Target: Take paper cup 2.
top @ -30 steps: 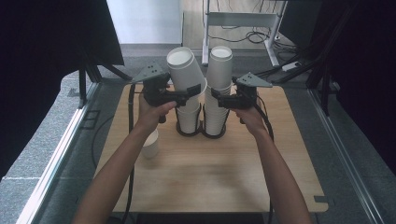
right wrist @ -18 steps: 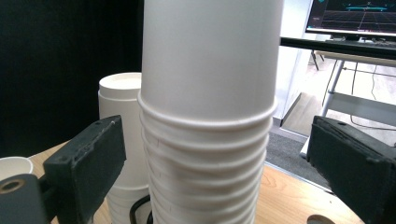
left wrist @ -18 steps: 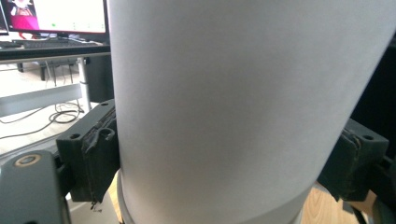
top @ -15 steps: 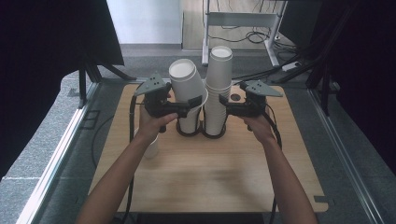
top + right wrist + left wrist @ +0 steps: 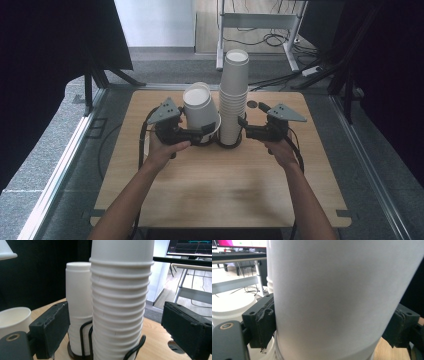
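My left gripper point(image 5: 204, 131) point(image 5: 332, 327) is shut on a white paper cup point(image 5: 200, 111) point(image 5: 337, 290), which it holds tilted over the left side of a black wire holder point(image 5: 227, 145). A tall stack of white cups point(image 5: 234, 95) point(image 5: 120, 302) stands in that holder. My right gripper point(image 5: 243, 129) point(image 5: 117, 327) is open, with a jaw on each side of the stack's lower part and neither touching it. A shorter white stack point(image 5: 78, 302) stands behind the tall one in the right gripper view.
The wooden table point(image 5: 225, 195) has bare room in front of the holder. A single white cup point(image 5: 12, 320) stands low at the left in the right gripper view. Black screens close in both sides, and a metal desk frame point(image 5: 260, 22) stands beyond the far edge.
The left gripper has brought its cup down and nearer the person, still tilted. The right gripper has dropped lower along the tall stack.
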The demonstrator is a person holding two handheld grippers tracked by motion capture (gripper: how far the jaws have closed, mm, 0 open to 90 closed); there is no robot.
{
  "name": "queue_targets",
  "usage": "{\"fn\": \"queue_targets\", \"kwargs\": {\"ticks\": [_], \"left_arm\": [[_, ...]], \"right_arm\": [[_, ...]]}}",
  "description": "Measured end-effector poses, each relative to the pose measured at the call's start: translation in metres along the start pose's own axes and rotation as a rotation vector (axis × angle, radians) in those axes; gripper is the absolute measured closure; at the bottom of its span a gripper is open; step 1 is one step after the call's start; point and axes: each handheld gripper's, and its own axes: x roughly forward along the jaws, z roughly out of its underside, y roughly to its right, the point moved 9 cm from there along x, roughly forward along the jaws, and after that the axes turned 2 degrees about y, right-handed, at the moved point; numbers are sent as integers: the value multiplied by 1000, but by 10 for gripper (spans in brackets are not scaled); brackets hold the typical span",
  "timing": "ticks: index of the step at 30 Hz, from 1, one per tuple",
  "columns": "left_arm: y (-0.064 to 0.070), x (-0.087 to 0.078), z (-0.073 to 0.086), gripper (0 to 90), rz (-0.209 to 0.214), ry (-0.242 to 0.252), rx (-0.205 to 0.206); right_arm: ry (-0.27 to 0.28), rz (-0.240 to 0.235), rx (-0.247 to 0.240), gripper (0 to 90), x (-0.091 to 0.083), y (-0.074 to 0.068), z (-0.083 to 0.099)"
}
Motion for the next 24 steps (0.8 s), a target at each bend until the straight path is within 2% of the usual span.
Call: {"fn": "queue_targets", "kwargs": {"ticks": [6, 9, 16, 24], "left_arm": [[3, -2, 22, 129, -5, -19, -5], [5, -4, 31, 129, -2, -21, -22], [14, -8, 50, 128, -2, -27, -40], [22, -11, 72, 126, -19, -61, -33]], "right_arm": [[8, 1, 9, 105, -10, -4, 14], [8, -1, 4, 119, -15, -7, 20], [-5, -27, -12, 132, -25, -23, 41], [-17, -49, -11, 135, -35, -34, 57]]}}
